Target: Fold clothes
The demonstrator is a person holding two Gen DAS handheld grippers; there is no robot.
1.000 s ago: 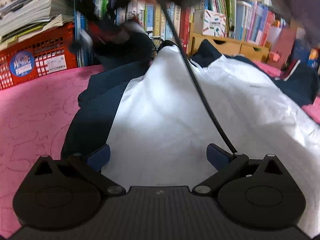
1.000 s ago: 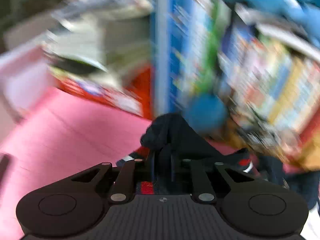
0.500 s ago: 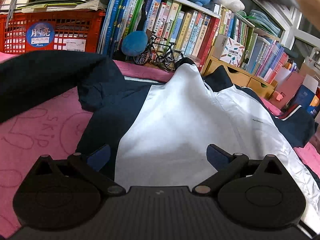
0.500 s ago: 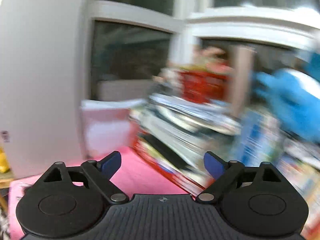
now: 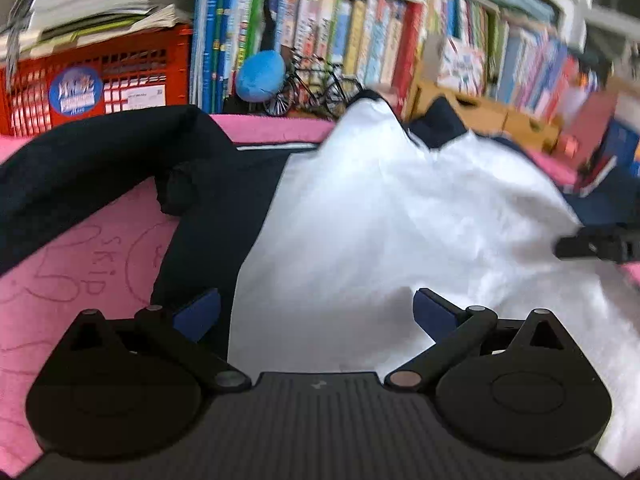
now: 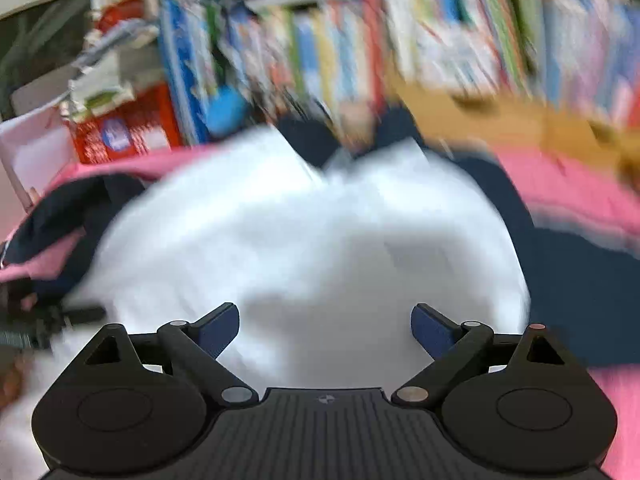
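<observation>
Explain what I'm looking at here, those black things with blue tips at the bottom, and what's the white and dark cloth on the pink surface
Those are two hand-held grippers a person carries, one per hand, each with a camera looking along its fingers. One picture looks out from the left hand-held gripper, the other from the right hand-held gripper. The blue tips are finger pads. Both stand wide apart with nothing between them; the right one's jaws are closing slightly. On the pink cover lies a white and navy jacket, one navy sleeve stretched out to the left. Bookshelves stand behind. The right view is blurred.
</observation>
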